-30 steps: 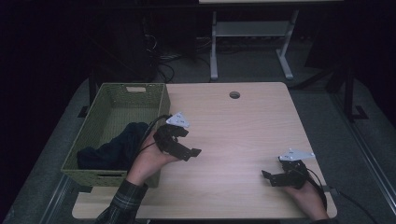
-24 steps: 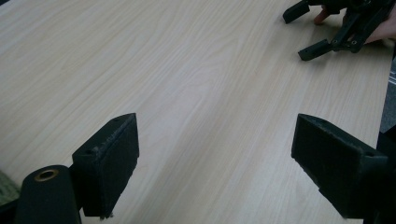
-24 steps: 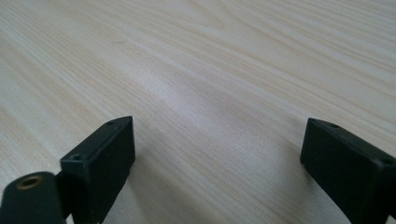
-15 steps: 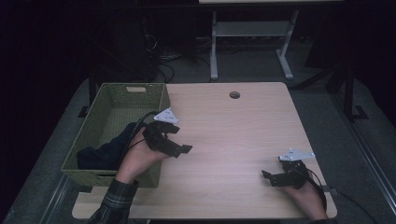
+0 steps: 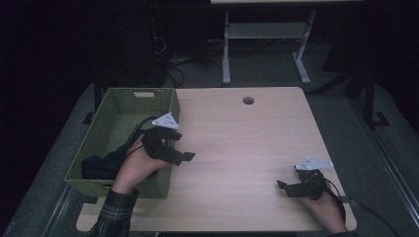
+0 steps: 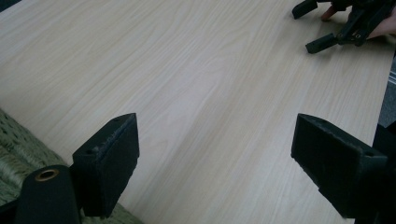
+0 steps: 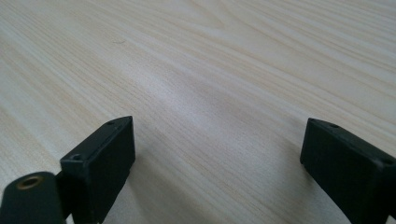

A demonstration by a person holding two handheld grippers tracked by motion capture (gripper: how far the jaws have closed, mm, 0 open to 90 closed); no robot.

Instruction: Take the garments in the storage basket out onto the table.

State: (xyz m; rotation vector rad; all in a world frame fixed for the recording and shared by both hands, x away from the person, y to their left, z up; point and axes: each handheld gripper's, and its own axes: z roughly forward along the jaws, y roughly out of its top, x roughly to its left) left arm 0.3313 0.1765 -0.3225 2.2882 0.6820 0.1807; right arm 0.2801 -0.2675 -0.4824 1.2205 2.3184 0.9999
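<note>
Cloth [image 5: 101, 165], dark and crumpled, lay in the near end of the green woven basket [image 5: 118, 106], which stood along the left edge of the table [image 5: 247, 143]. The heap sat low against the basket's near wall, partly hidden behind the person's left forearm.

The left tongs [image 5: 175, 150] hung over the basket's right rim, jaws spread wide and holding nothing; in the left gripper view they pointed out across bare wood toward the right tongs [image 6: 322, 25]. The right tongs [image 5: 291, 188] rested near the table's near right corner, jaws likewise wide apart and empty, with plain tabletop between them.

Judging by its slack folds, the cloth was probably light and soft, with no stiffness to help a lift. It would likely sag and trail, and could snag on the basket's weave or drag along the rim. A raised fold or bunched ridge near the top of the heap seemed the best place to pinch, deep enough that several layers sat between the pads, since a thin single edge might slip free.
</note>
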